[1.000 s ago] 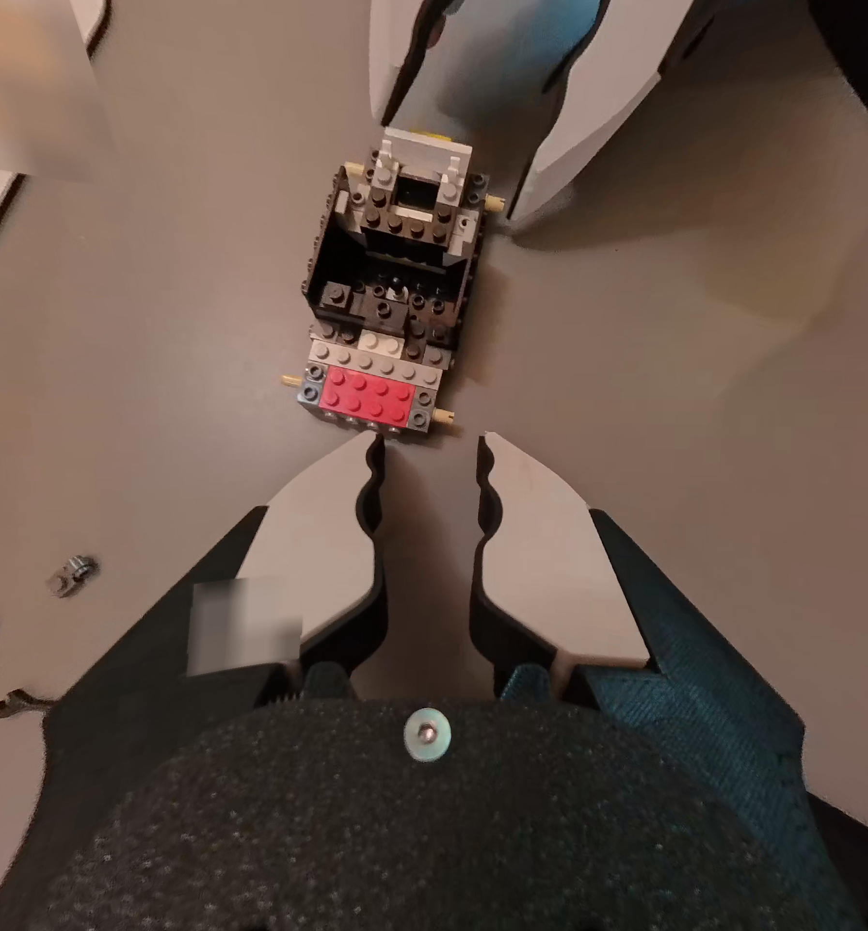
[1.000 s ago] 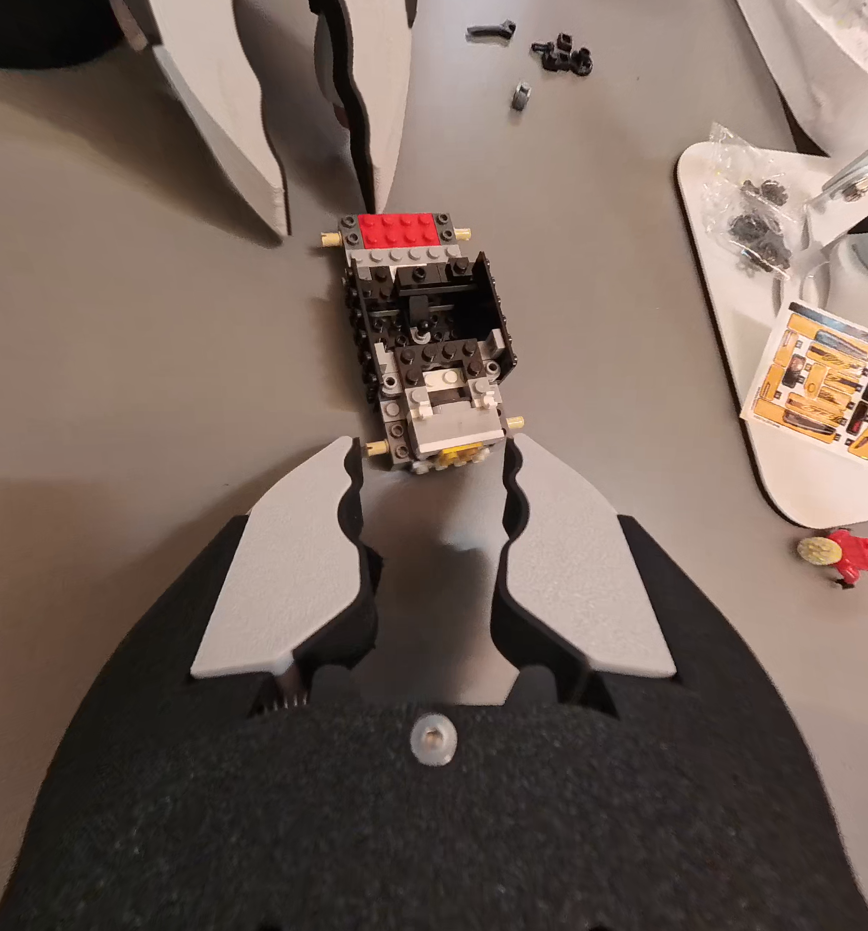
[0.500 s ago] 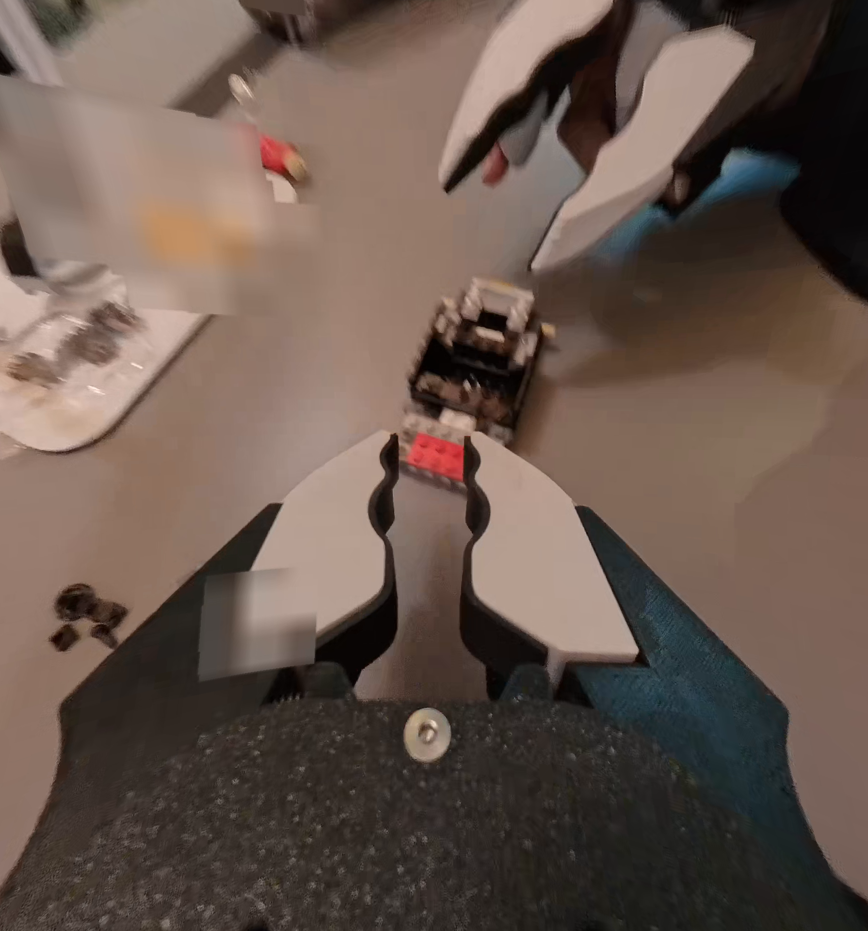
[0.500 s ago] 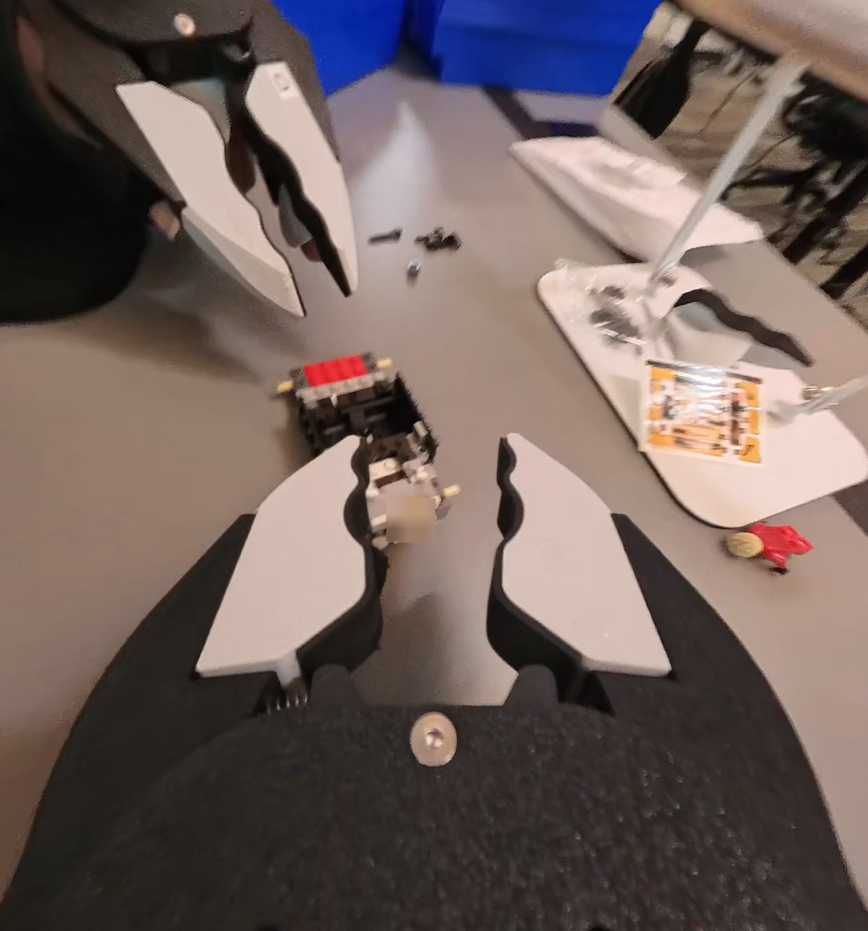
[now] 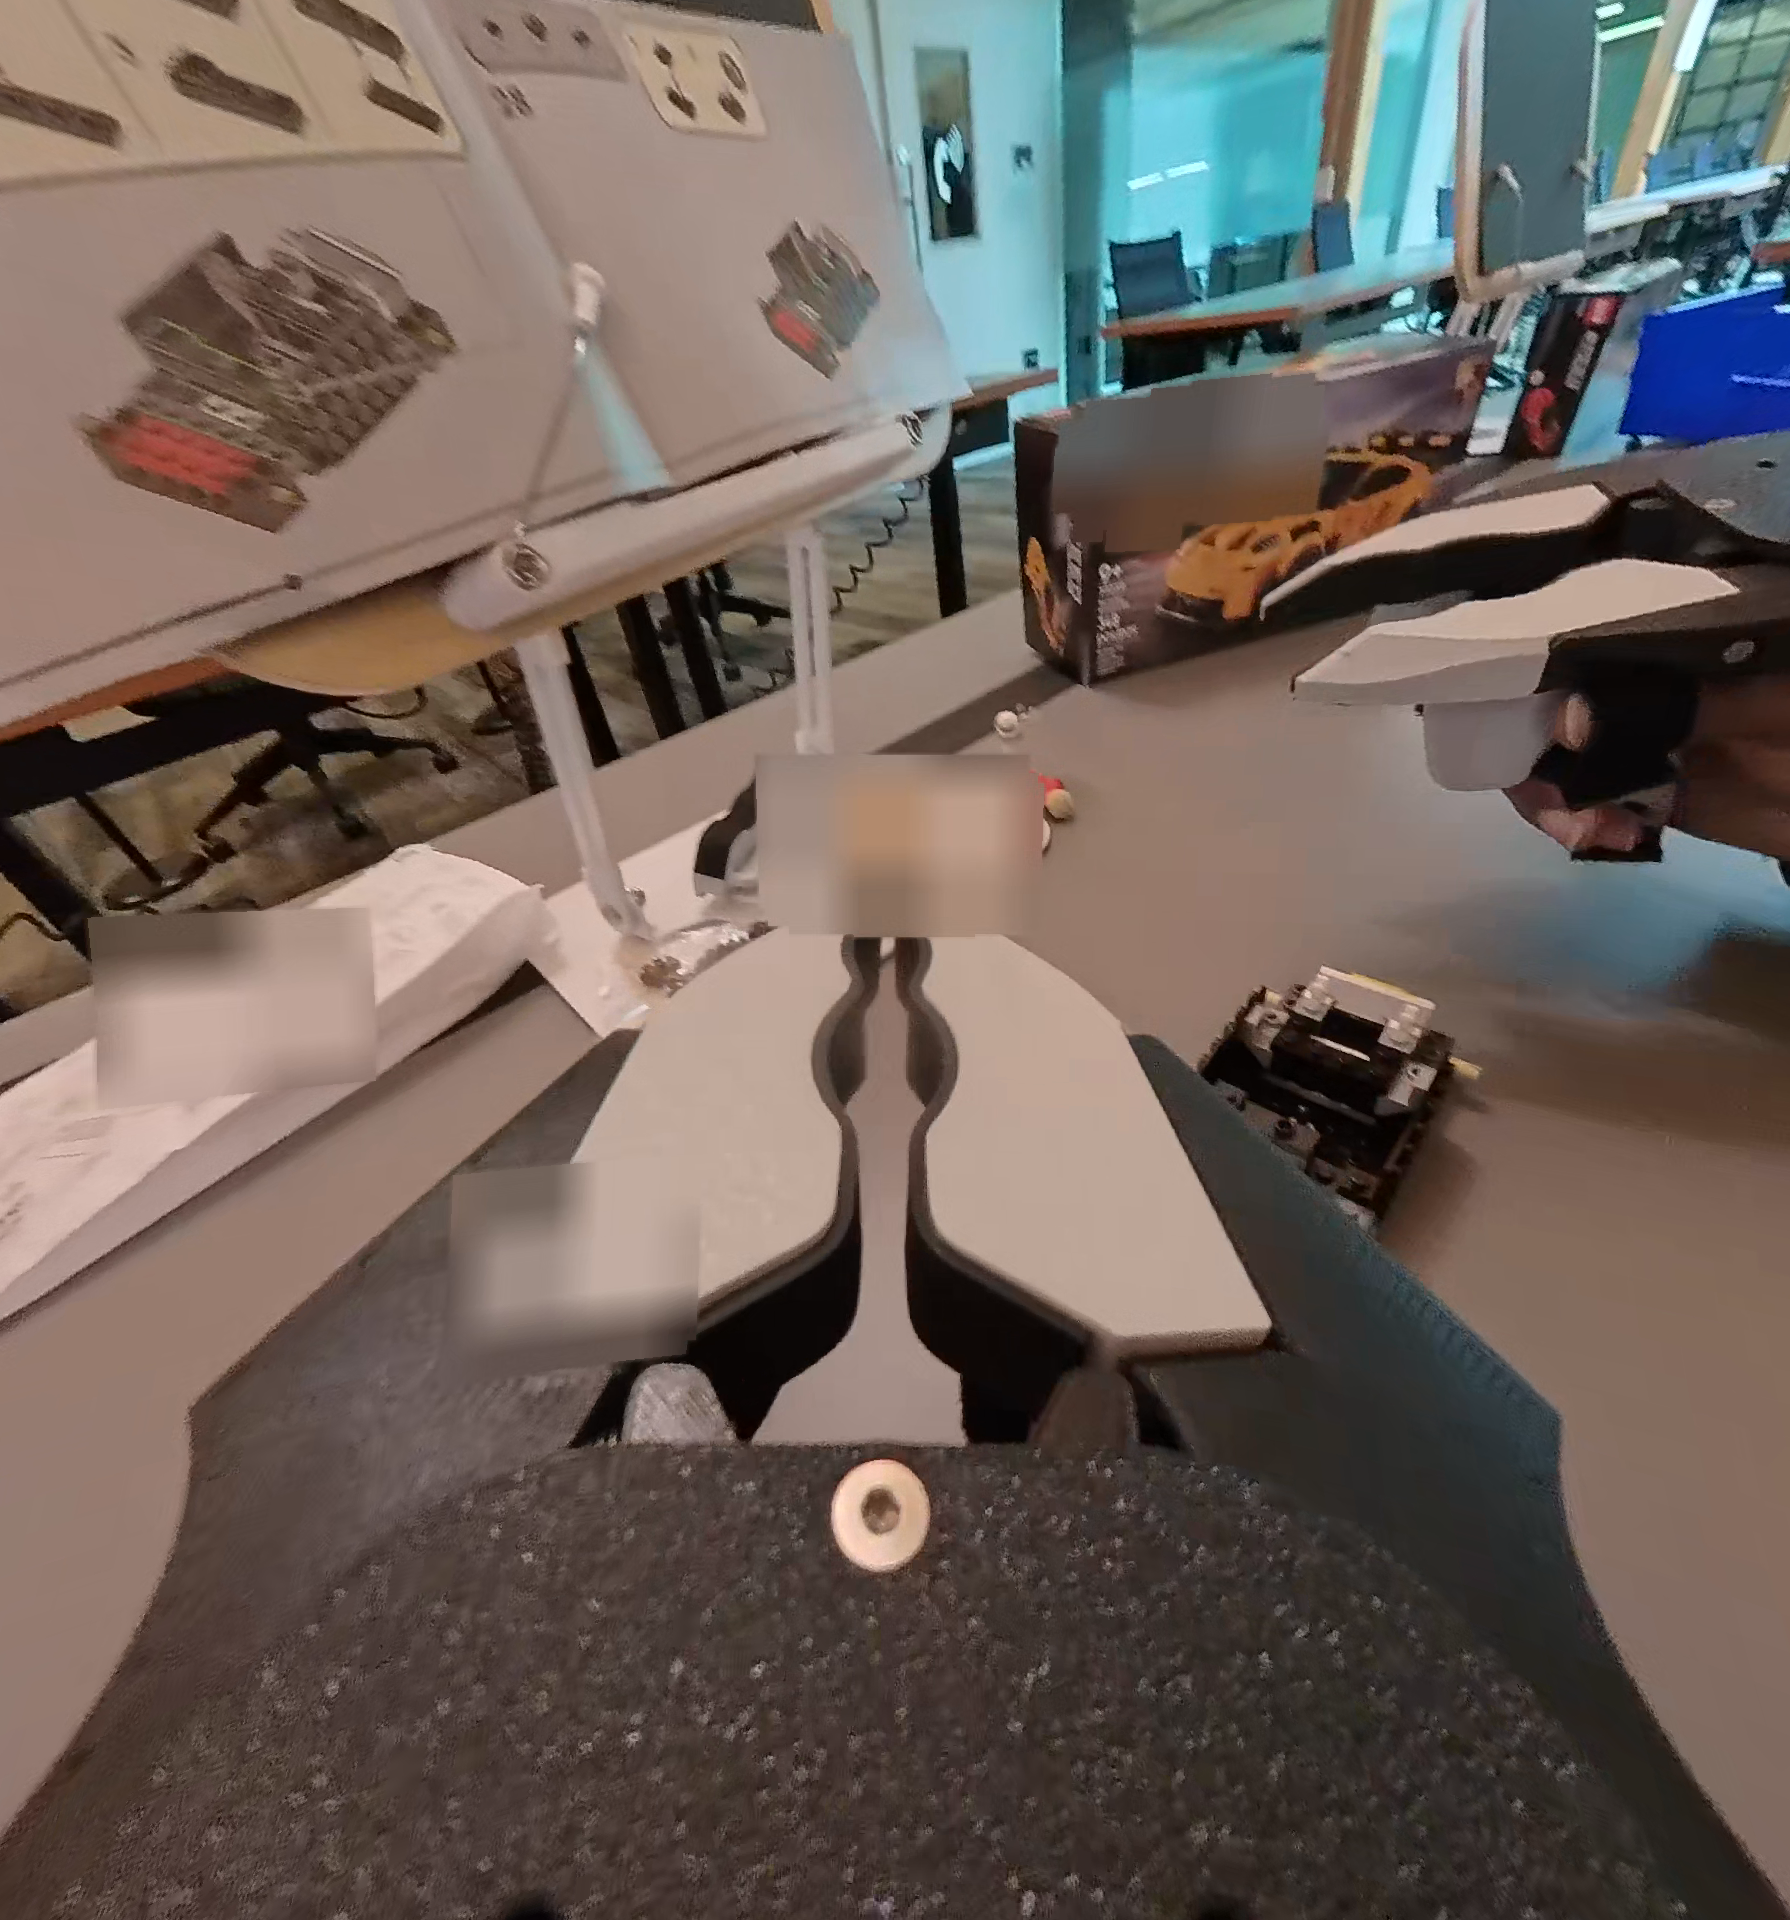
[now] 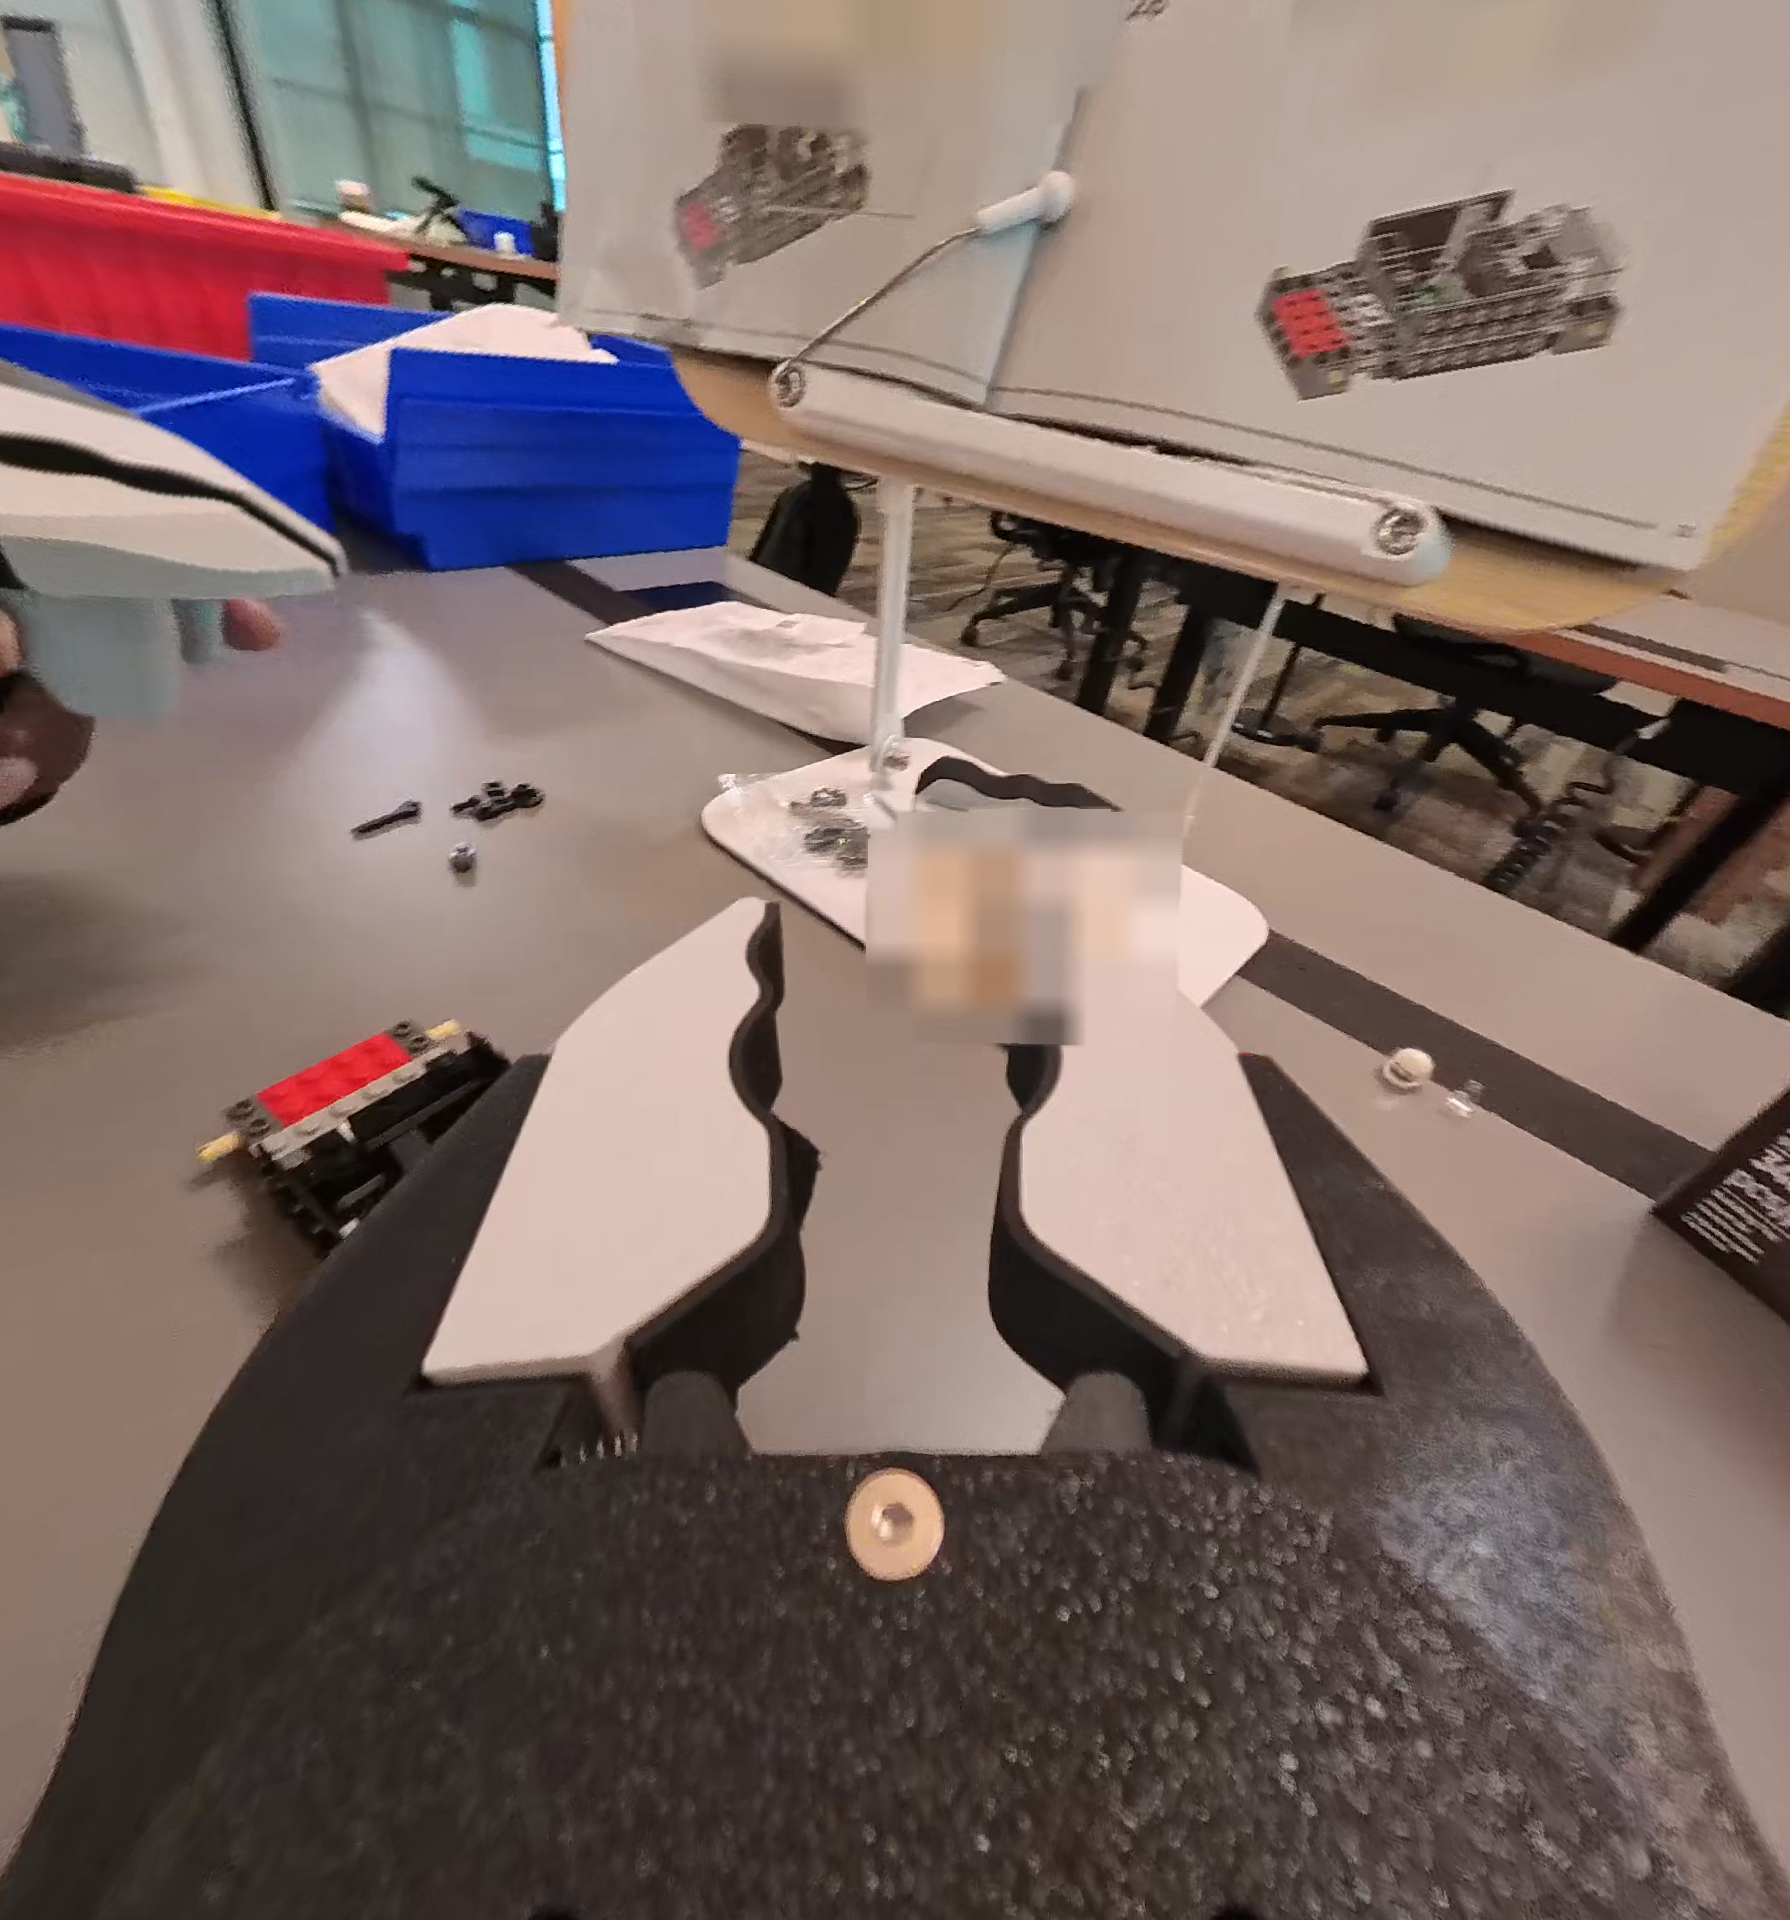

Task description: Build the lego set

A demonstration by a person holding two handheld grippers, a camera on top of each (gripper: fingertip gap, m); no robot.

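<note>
Lego build (image 5: 1327, 1081): flat on counter (image 5: 1597, 1195), long axis near-far, red end (image 6: 345, 1075) nearest.
Left tongs (image 5: 883, 951): nearly closed, empty.
Right tongs (image 6: 901, 935): spread wide, empty.

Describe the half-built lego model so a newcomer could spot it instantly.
On the grey table, look left of the right gripper, in front of the white stand base. The lego model is a blocky black chassis, the only piece with a red studded plate on top.
</note>
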